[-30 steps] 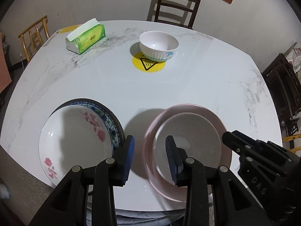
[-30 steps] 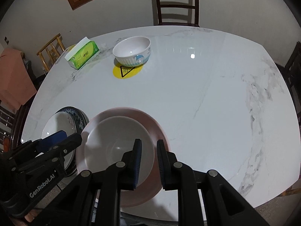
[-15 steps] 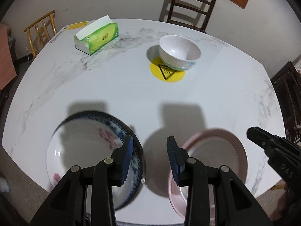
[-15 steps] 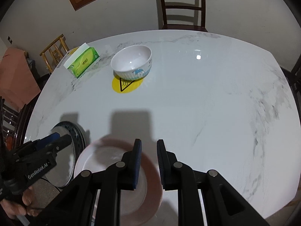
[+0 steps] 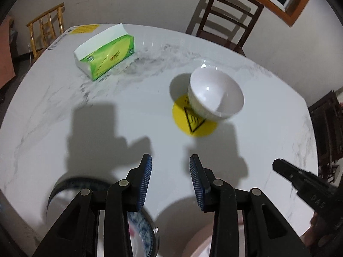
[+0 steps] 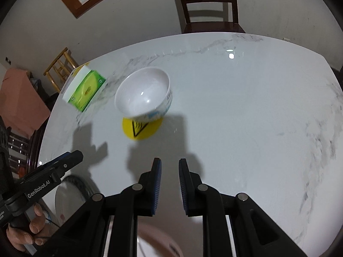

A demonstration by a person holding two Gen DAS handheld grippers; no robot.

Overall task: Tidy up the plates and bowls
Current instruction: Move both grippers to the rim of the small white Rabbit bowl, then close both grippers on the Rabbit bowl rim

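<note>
A white bowl (image 5: 215, 95) stands on a yellow warning sticker (image 5: 194, 121) on the white marble table (image 5: 107, 111); it also shows in the right wrist view (image 6: 144, 94). My left gripper (image 5: 170, 178) is open and empty, short of the bowl. My right gripper (image 6: 169, 181) is open with a narrow gap and empty, also short of the bowl. A blue-rimmed floral plate (image 5: 137, 222) lies under the left gripper at the near edge. A pink plate (image 6: 156, 242) lies under the right gripper, mostly hidden.
A green tissue box (image 5: 107, 59) lies at the far left of the table. A dark wooden chair (image 6: 211, 6) stands behind the table. A light wooden chair (image 5: 46, 32) stands at the left. The right gripper's body (image 5: 308, 190) shows at the left view's right side.
Both grippers have moved forward over the table toward the white bowl. The plates have slid down to the bottom of both views. Neither gripper's jaw gap has visibly changed.
</note>
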